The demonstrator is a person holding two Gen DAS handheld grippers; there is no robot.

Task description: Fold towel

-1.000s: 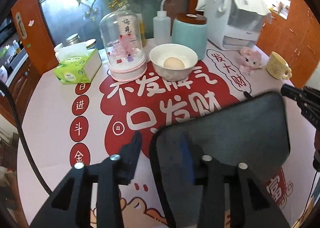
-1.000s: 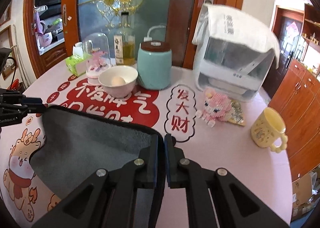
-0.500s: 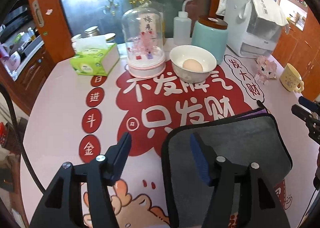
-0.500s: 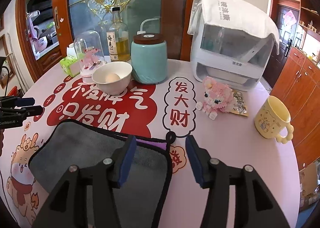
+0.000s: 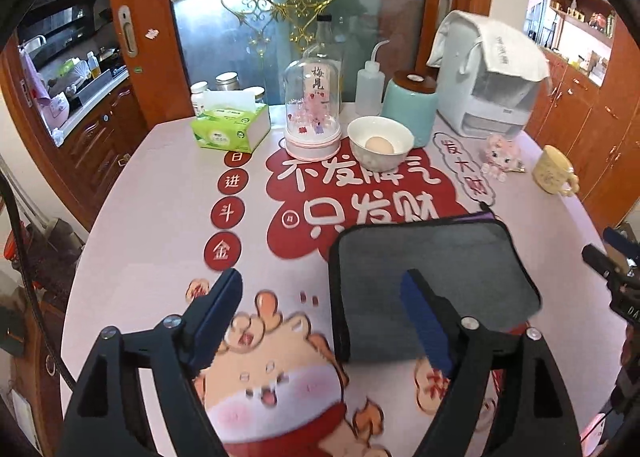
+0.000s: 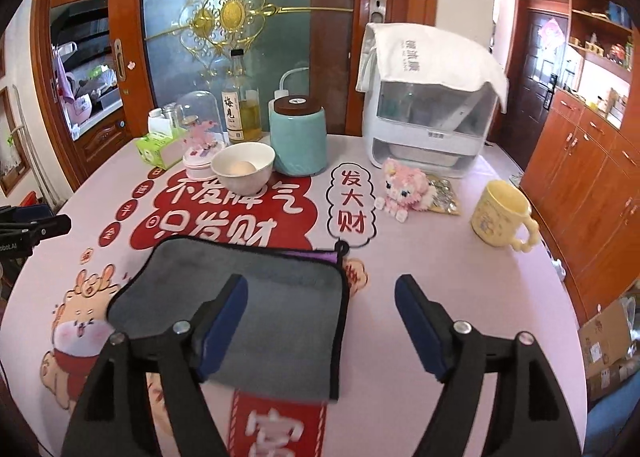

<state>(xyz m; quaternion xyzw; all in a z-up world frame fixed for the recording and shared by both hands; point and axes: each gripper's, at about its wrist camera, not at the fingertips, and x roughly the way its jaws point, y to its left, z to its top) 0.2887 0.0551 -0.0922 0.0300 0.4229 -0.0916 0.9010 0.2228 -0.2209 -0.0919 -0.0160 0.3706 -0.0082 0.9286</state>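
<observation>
A dark grey towel (image 5: 432,281) with black trim lies folded flat on the printed tablecloth; a purple layer peeks out at its far edge. It also shows in the right wrist view (image 6: 260,297). My left gripper (image 5: 324,309) is open and empty above the towel's left edge. My right gripper (image 6: 320,313) is open and empty above the towel's right edge. Neither touches the towel.
Behind the towel stand a white bowl with an egg (image 5: 380,143), a glass dome (image 5: 312,109), a teal canister (image 6: 298,139), a tissue box (image 5: 228,129), a pink toy (image 6: 404,187), a yellow mug (image 6: 500,213) and a white appliance (image 6: 428,113).
Both grippers opened, let go of the towel and drew back. The towel now lies folded flat on the table.
</observation>
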